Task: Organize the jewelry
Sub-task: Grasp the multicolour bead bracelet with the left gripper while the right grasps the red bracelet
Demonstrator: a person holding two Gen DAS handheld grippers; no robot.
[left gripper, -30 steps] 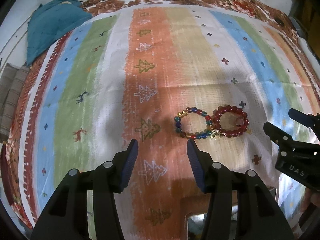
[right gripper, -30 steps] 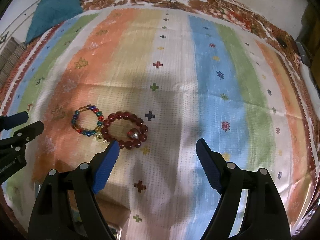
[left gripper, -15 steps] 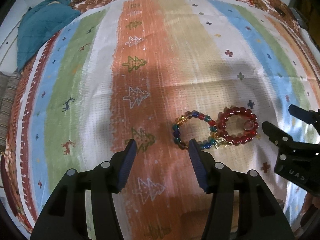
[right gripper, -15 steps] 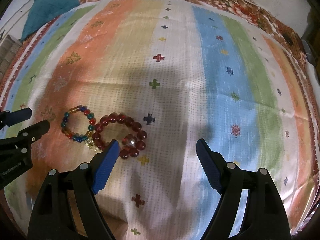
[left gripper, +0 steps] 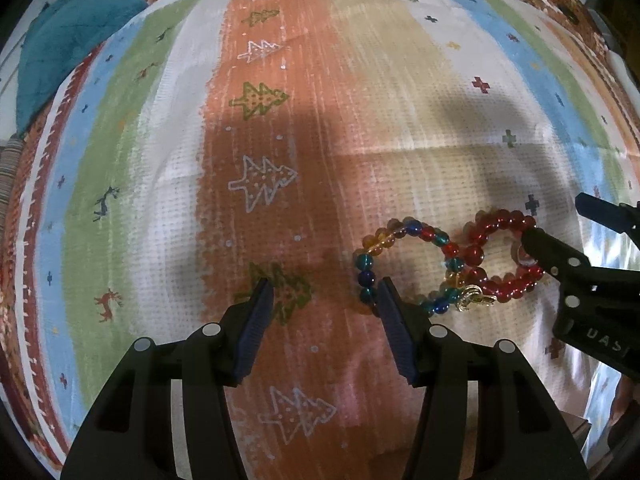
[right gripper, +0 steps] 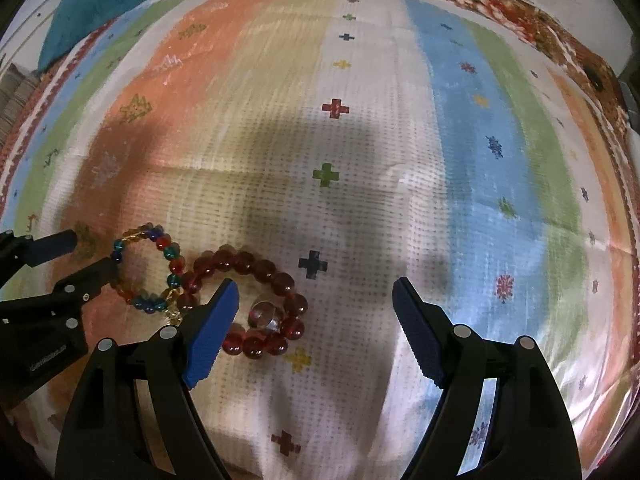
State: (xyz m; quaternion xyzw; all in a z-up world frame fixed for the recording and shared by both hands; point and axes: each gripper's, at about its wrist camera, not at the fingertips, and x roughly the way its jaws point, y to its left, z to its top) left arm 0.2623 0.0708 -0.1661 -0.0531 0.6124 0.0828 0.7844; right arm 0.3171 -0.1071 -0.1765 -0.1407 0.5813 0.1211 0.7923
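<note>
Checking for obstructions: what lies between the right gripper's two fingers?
In the right wrist view, only bare striped cloth lies between the right gripper fingers; the red bracelet sits beside its left finger.

The left gripper [left gripper: 325,304] hangs with jaws apart over a striped, tree-patterned woven cloth [left gripper: 280,120]. A multicoloured glass-bead bracelet [left gripper: 408,266] lies touching its right finger, beside a red bead bracelet [left gripper: 502,258] under the right gripper [left gripper: 560,222].

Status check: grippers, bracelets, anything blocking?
Left gripper and right gripper open, empty. Multicolour bracelet touching red bracelet; ring inside red one. Nothing blocking.
</note>
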